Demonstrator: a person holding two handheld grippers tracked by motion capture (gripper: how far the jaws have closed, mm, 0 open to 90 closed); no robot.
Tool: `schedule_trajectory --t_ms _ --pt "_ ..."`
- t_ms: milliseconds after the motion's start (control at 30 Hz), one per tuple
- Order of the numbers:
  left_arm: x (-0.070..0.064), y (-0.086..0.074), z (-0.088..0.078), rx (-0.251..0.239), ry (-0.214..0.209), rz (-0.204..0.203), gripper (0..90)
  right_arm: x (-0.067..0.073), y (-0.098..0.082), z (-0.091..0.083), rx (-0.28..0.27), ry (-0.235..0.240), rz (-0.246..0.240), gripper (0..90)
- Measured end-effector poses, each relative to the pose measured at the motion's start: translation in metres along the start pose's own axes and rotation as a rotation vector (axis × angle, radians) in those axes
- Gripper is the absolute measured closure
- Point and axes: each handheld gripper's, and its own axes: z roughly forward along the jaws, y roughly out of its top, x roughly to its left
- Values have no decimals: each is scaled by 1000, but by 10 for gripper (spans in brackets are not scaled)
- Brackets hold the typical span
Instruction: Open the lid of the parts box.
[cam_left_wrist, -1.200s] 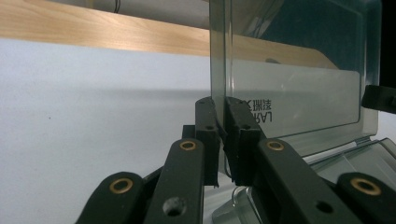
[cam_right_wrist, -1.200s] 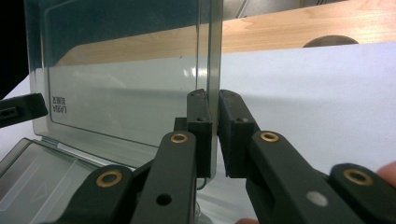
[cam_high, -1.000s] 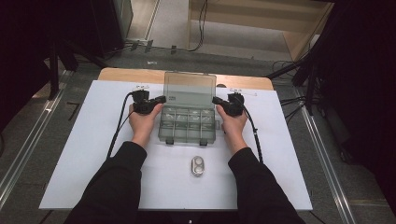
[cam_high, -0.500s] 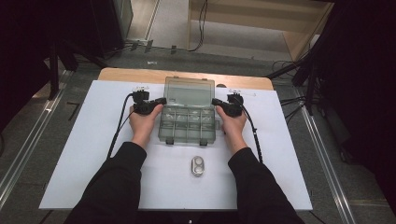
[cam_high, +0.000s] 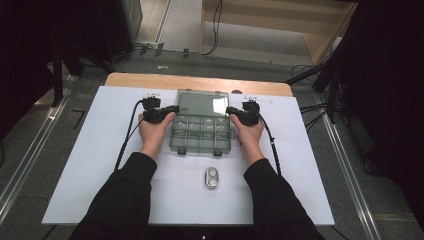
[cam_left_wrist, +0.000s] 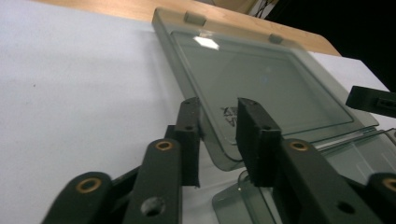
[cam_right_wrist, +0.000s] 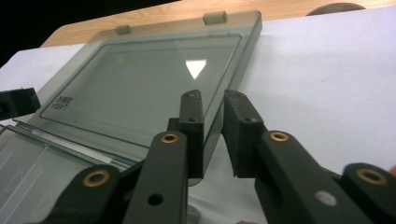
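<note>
Both tools' jaws just opened a bit: left tool (cam_left_wrist: 219, 121) & right tool (cam_right_wrist: 212, 114) straddle box lid (cam_high: 202, 104) edges, slack.

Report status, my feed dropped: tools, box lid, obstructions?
Left tool and right tool opening, straddling side edges of clear grey plastic box lid, laid open. Small metal oval tin nearby, clear.

A box (cam_high: 201, 134) is sitting mid-table (cam_high: 90, 165), its lid (cam_high: 202, 103) lying open behind it. The left gripper (cam_high: 172, 108) is sitting at the lid's left edge, the right gripper (cam_high: 231, 110) at its right. A small tin (cam_high: 212, 178) is lying before the box.
</note>
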Motion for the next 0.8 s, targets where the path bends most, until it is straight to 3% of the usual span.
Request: schedule_trajectory --t_ms 67,200,467,600,800 --pt "-1 1 -2 -2 -2 15 640 0 0 -1 2 -3 -17 673" --pt "-4 2 -6 -11 -8 46 546 5 0 -10 -47 -40 -87 531" --pt "-12 2 -22 -76 -20 101 362 10 0 -26 -71 17 -114 280" --pt "-16 2 -31 -88 -47 122 218 17 -5 -35 -72 40 -147 128" --pt "-25 -2 -44 -118 -97 166 106 23 -15 -48 -76 75 -184 7"
